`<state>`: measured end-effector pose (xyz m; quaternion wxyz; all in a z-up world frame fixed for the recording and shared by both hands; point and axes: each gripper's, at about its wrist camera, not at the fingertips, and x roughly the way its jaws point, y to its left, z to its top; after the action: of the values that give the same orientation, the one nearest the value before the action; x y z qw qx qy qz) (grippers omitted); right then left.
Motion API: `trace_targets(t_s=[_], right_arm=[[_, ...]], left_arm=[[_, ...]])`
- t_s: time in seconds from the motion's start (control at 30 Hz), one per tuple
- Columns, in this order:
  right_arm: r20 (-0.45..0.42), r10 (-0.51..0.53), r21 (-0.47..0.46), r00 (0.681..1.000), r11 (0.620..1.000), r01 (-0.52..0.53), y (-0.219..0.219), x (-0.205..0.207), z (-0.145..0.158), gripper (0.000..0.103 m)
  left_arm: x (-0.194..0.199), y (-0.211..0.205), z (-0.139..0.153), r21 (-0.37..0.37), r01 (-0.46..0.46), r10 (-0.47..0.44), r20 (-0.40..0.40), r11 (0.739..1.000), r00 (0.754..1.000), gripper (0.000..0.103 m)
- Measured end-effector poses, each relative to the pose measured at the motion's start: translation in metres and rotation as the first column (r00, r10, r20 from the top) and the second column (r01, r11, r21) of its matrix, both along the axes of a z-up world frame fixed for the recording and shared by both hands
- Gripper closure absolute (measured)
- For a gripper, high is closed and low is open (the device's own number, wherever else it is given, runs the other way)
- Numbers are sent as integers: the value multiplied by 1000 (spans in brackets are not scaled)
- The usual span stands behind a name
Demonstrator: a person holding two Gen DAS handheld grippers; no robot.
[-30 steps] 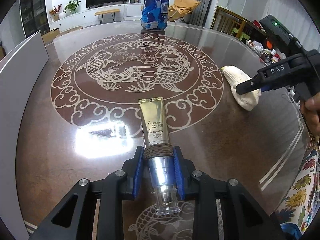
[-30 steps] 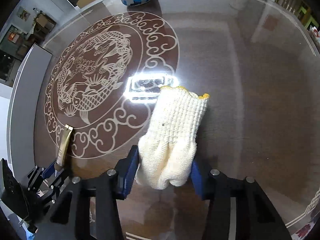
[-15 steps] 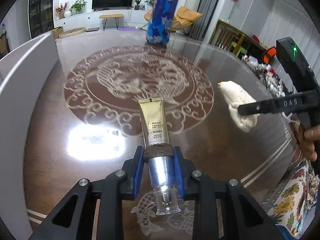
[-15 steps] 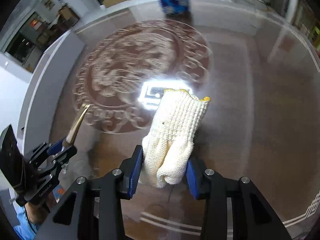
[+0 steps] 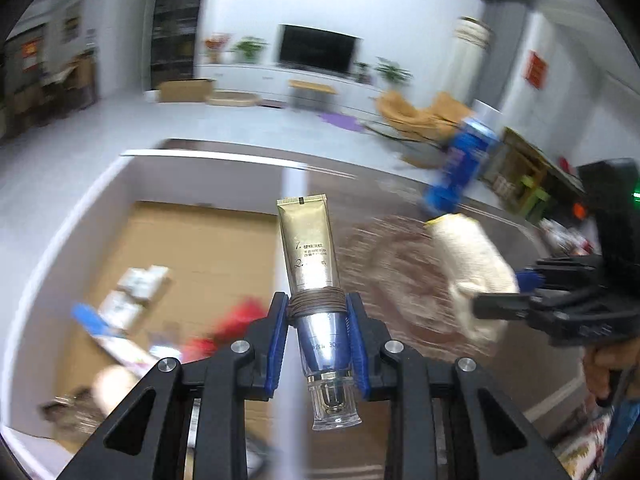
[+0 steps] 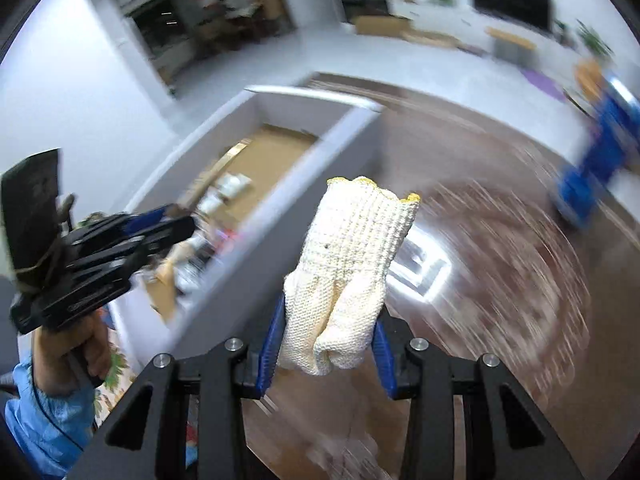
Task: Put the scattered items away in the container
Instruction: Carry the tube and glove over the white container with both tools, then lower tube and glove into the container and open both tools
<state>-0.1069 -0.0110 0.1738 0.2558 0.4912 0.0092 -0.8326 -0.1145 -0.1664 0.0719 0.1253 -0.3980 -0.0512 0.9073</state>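
Gold cosmetic tube [image 5: 310, 246] clamped near its silver cap end in left gripper [image 5: 318, 336], over grey box [image 5: 56, 236] wall. Cream knit glove [image 6: 348, 264] pinched in right gripper [image 6: 326, 344], beside that box above patterned table [image 6: 520, 264]. Risks: tube levering loose, glove snagging the rim, grippers colliding.
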Motion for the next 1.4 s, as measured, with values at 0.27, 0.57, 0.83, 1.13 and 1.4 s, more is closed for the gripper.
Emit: trace_targets(t_s=[0.27,0.57,0.83,1.13,1.4], right_arm=[[-99,199,17,975,980,-198,-143,-46,-3,62],[-33,244,80,969,967,-240,-193,-84,-66,62],[15,190,71,982,979,-191,-201,-120,-107,27],[-50,141,51,989,989,-138,-171,-110,-74,8],[-127,129,112,983,987,-115,-130,-72,-51,2]], left_arm=[[-33,-101,-28,-15,-188,188,78,982,979,75],[-64,-125,-92,-20,-254,253,204,967,946,75],[-74,-126,-105,-40,-274,275,228,961,934,74],[-74,-115,-84,-142,-370,394,211,918,895,17],[-35,-96,-58,-326,-472,545,183,819,818,15]])
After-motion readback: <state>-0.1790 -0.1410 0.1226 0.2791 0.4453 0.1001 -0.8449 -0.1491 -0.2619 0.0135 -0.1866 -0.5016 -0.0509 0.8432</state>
